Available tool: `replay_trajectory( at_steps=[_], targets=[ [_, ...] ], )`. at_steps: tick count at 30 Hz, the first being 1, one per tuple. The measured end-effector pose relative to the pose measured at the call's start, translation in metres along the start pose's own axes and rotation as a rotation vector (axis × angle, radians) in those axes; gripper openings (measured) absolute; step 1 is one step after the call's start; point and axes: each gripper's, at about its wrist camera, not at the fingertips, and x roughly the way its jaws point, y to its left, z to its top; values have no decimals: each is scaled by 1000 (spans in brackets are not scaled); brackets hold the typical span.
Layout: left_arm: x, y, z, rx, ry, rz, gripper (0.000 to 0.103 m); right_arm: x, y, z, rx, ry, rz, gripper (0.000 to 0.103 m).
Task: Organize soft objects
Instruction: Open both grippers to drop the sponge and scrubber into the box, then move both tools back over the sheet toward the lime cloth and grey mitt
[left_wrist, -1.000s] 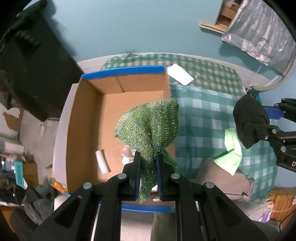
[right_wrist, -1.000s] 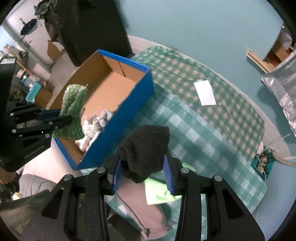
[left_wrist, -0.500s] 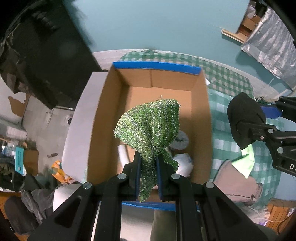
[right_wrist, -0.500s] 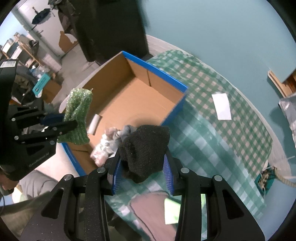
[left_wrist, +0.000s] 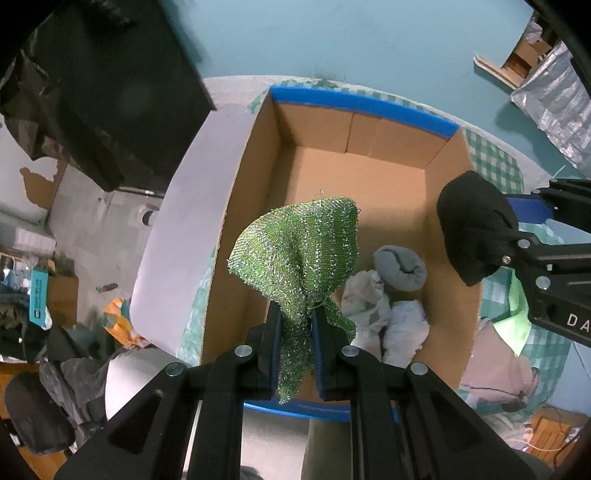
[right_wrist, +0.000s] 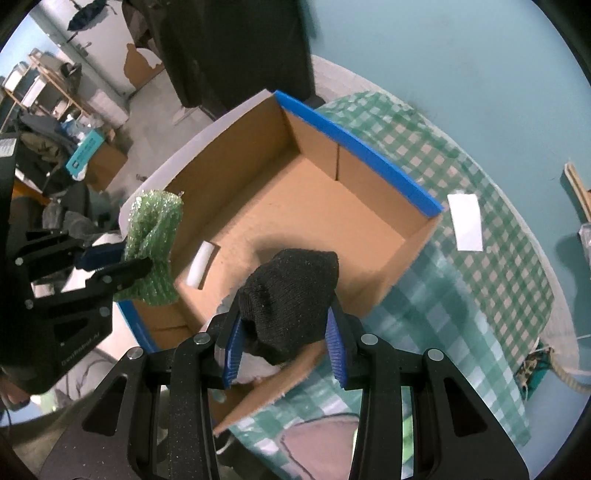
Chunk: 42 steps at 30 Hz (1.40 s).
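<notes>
Left wrist view: the left tool (left_wrist: 295, 334) is clenched on a green glittery cloth (left_wrist: 299, 251), which hangs over the open cardboard box (left_wrist: 255, 206) with the blue rim. On the box floor below lie a rolled grey sock (left_wrist: 400, 267) and some pale cloths (left_wrist: 388, 317). At the right edge the right tool (left_wrist: 513, 236) holds a black sock (left_wrist: 472, 229) just over the box's right wall. Beyond it, a light green cloth (left_wrist: 517, 314) and a pinkish garment (left_wrist: 495, 376) lie on the checked worktop (left_wrist: 495, 162).

Right wrist view: the right tool (right_wrist: 284, 347) grips the black sock (right_wrist: 291, 295) between its blue pads, above the near corner of the box (right_wrist: 373, 162). The left tool (right_wrist: 110, 266) with the green cloth (right_wrist: 155, 240) hangs at the box's left side. A white paper slip (right_wrist: 465, 221) lies on the worktop (right_wrist: 480, 295).

The step in hand looks like dropping both items into the box. Next, each tool should be well inside the walls before releasing, with the black sock moved further in from the corner.
</notes>
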Motion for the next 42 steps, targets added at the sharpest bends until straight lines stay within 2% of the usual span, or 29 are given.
replay_trajectory(
  at_steps=[8,10,14,16,18,25,34,42],
  targets=[
    [23,1,1,-1,53,-2,19,28,6,8,13,50,25,38],
    [29,1,2,-2,60,4,32,32,7,9,10,55,23,40],
    [31,4,0,-17,66,-6,45,37,10,9,14,72,30,47],
    [30,4,0,-10,63,-7,58,39,9,8,28,76,29,56],
    [28,4,-1,-5,58,4,59,38,8,7,39,68,26,64],
    [19,3,-6,-25,51,-3,61,24,3,1,60,44,18,68],
    [1,-6,-11,-42,26,-25,63,-5,1,-14,60,-14,-6,70],
    [-19,-30,-17,-12,-1,-41,64,-26,-12,-33,79,-48,-22,70]
  ],
)
